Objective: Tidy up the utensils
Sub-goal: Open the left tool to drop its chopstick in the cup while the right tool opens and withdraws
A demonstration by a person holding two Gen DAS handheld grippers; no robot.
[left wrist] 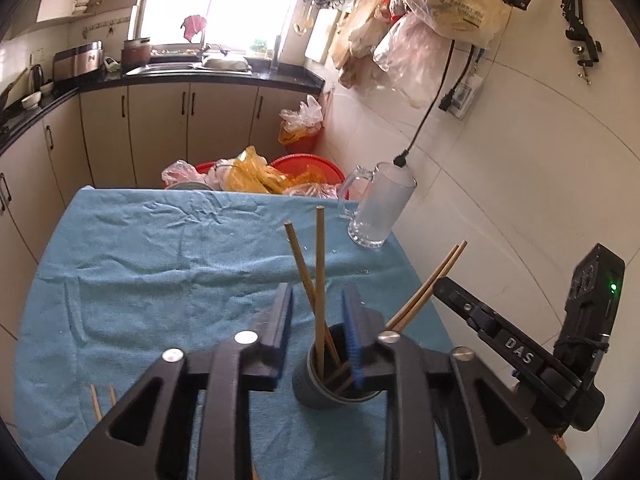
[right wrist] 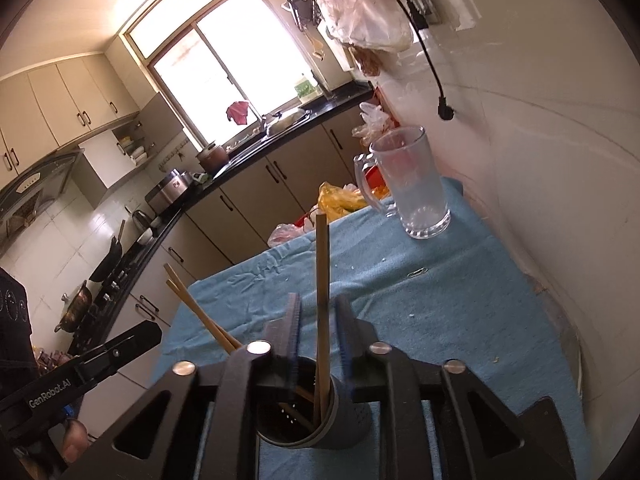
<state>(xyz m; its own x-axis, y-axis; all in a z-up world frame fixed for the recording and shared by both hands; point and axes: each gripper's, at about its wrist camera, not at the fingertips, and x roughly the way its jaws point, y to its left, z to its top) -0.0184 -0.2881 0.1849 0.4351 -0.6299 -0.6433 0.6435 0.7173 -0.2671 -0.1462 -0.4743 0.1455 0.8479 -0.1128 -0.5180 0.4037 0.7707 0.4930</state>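
Gripper [left wrist: 318,312] apparently straddles chopsticks [left wrist: 319,264] loosely.

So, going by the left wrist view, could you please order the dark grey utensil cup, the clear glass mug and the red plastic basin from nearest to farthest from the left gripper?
1. Dark grey utensil cup: right below the left gripper, holding wooden chopsticks.
2. Clear glass mug: far right corner of the blue cloth.
3. Red plastic basin: beyond the table's far edge.

On my right gripper [left wrist: 516,354], seen from the left wrist, I can read "DAS" in raised letters on its black arm. On my left gripper [right wrist: 50,394], seen from the right wrist, white lettering says "GenRobot.AI".
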